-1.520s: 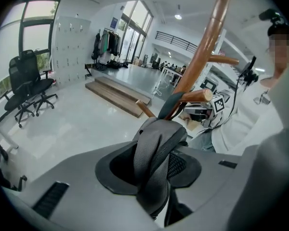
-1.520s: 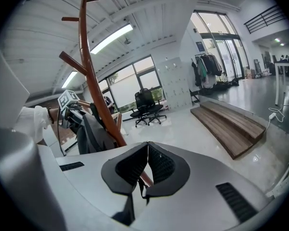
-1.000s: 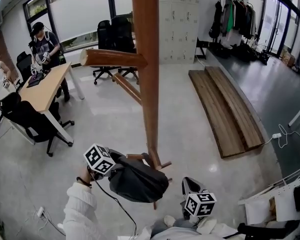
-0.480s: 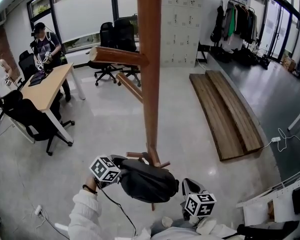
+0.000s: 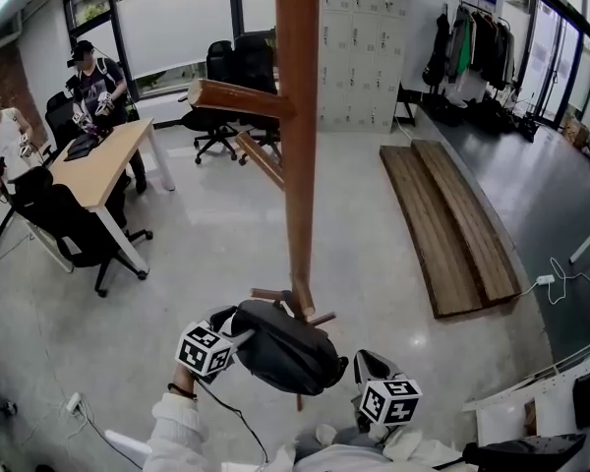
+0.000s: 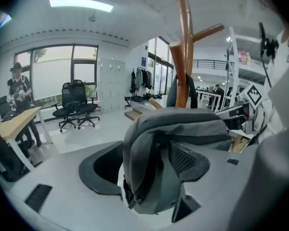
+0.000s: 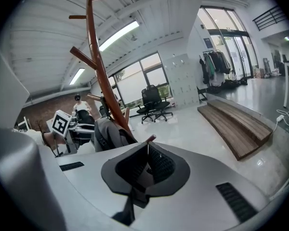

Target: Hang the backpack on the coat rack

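Note:
The wooden coat rack [image 5: 297, 165] rises in the middle of the floor, with short pegs low on its pole. A dark grey backpack [image 5: 287, 347] hangs against the lower pole, under those pegs. Which peg bears it is hidden. My left gripper [image 5: 234, 336] is at the backpack's left side. In the left gripper view its jaws [image 6: 149, 172] are opening. The backpack's [image 6: 178, 129] grey fabric lies loosely between them, with a gap at the left pad. My right gripper [image 5: 370, 368] stays lower right of the backpack. Its jaws [image 7: 148, 165] are shut on nothing.
A long desk [image 5: 93, 170] with black office chairs and two people stands at the left. Grey lockers [image 5: 359, 47] line the back wall. Wooden planks [image 5: 452, 224] lie on the floor at the right. A clothes rail [image 5: 472, 42] is at the far right. A cable [image 5: 231, 416] trails below my left arm.
My left gripper has tipped and sunk lower in the head view, and the backpack now sits closer against the pole. The right gripper has not moved.

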{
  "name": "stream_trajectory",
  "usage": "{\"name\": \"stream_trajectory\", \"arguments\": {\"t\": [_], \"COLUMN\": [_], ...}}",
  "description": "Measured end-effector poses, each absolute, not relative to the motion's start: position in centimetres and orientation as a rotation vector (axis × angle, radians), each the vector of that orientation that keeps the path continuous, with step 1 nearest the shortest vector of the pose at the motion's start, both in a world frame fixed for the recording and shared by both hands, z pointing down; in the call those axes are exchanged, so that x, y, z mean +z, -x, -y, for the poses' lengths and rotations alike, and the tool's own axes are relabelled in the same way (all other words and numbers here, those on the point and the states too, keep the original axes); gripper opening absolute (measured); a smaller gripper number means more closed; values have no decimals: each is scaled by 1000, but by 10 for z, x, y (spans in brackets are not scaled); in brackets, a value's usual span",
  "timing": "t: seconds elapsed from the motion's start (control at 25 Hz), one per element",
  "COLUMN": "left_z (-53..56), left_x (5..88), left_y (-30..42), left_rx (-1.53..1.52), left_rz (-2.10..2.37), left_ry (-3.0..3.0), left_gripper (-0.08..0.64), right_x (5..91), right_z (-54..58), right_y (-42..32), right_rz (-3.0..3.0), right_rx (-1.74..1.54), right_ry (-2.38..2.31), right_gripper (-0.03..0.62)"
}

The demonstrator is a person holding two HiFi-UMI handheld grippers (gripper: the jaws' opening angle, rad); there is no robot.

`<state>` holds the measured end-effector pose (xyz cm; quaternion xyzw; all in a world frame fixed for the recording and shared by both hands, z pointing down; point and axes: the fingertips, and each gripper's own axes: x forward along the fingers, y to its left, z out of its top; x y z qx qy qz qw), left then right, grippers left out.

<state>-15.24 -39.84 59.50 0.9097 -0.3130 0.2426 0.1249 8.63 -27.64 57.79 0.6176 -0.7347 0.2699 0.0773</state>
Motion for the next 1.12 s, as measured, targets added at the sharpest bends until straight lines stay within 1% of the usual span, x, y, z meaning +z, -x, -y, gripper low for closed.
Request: {"name": "stream_trajectory", "arguments": {"t": [0.28,0.6,0.8,1.0,1.04,1.08,1.12], "left_z": [372,305,273,253,249,245,240], "left_x": [588,501,495,499,498,497,497], "left_y": [178,155,131,136,137,138,140], "left_rx": [463,64,21,-117,-137,-145,-142], "left_rz": [1096,1264,1379,1562,1594,1627,1661], "left_ry": [-2564,-2606,-2521,-2313,-2280,-2249,-2221], "left_gripper": [276,276,276,275,272,250,202], "right_x": [581,581,581,572,569,565,561], "right_z": [272,265,260,259,260,260,260], "right_y": [-78,-64,-47,-17,-11,-5,1], "right_rz": [2227,2279,2333,2404,2418,2432,2448], "right_rx": [810,804,789,736,723,708,692], "right_ry": [-1809,-1735,-1656,-1557,-1537,-1518,-1501], "right_gripper": [14,14,14,14,14,14,14]}}
